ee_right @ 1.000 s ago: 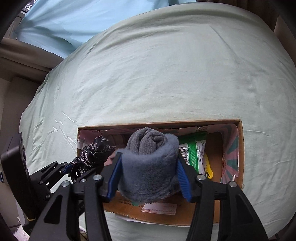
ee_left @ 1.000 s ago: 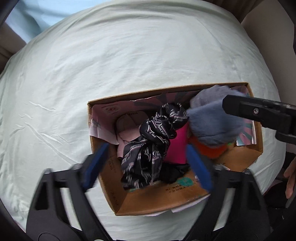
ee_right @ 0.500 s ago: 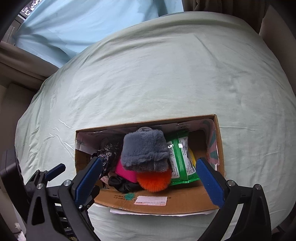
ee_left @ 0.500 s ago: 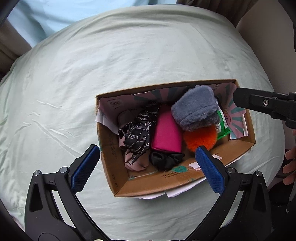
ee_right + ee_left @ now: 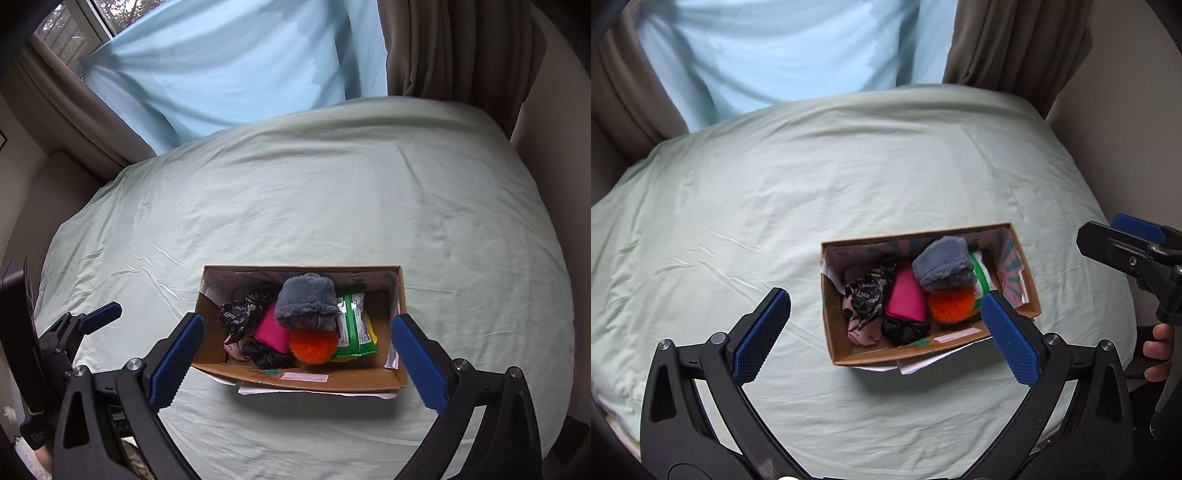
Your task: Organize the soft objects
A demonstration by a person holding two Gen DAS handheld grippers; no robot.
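Left wrist view
Left gripper (image 5: 884, 326): jaws spread wide, holding nothing, raised above the bed (image 5: 849, 177).
Cardboard box (image 5: 905, 349): sits on the pale green sheet, between and beyond the 2 blue pads.
Contents: black patterned scarf (image 5: 870, 291) at the left end, pink pouch (image 5: 905, 299) beside it, grey fuzzy roll (image 5: 942, 267) resting above the orange pom-pom (image 5: 951, 304), black scrunchie (image 5: 903, 328) at the near wall.
Right gripper (image 5: 1137, 243): enters at the right edge, well apart from the box; jaw gap cannot be judged here.

Right wrist view
Right gripper (image 5: 295, 354): jaws released wide, empty, straddling the box (image 5: 332, 380) from above.
Grey fuzzy roll (image 5: 306, 302): inside the box, touching the orange pom-pom (image 5: 312, 345) and the green packet (image 5: 354, 328).
Scarf (image 5: 247, 306): inside, left end.
Left gripper (image 5: 96, 317): visible at lower left, off the box.
Curtain (image 5: 229, 66): light blue, behind the bed.
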